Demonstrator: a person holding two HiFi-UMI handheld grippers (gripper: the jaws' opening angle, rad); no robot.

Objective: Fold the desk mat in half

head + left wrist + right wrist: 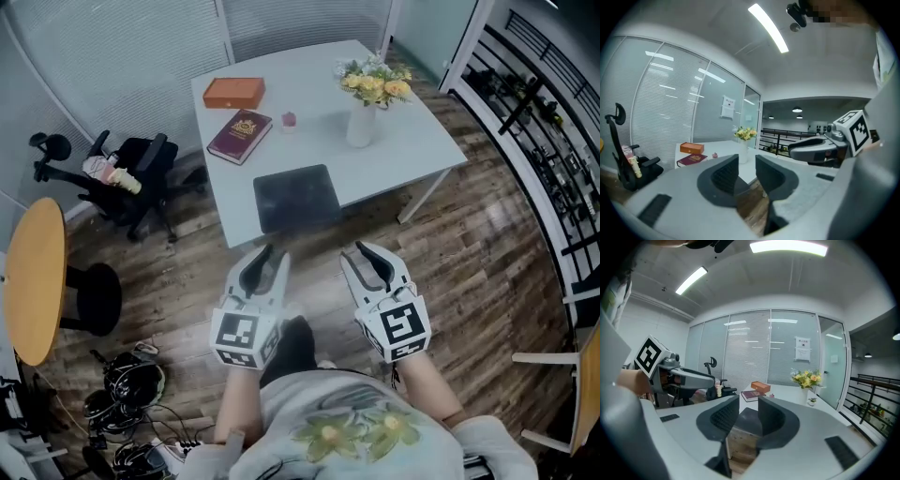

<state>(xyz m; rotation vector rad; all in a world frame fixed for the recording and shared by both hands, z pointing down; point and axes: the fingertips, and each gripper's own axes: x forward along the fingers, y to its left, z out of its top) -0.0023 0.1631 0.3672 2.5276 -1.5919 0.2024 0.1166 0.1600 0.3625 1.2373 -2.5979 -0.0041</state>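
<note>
Glass walls with lowered blinds are enclosing an office where a white surface [412, 141] is standing on wood-plank flooring. The dark desk mat [296, 199] is lying flat and unfolded at the near edge of that surface, well apart from the other things, probably so that both of its near corners are within easy reach. An orange box [233, 92], a maroon book [240, 135] and a white vase of yellow flowers [362, 122] are sitting towards the far side, which is leaving the mat room to fold. The left hand-held gripper [267, 253] and the right hand-held gripper [361, 251] are hovering side by side over the floor, short of the surface and aiming at the mat; each is holding its jaws slightly apart with nothing between them, so folding is not yet under way. As for writing, the book is showing a gold emblem too small to read, a notice [803, 348] on the glass wall is staying illegible, and each hand-held gripper's cube is bearing only black-and-white square markers.
</note>
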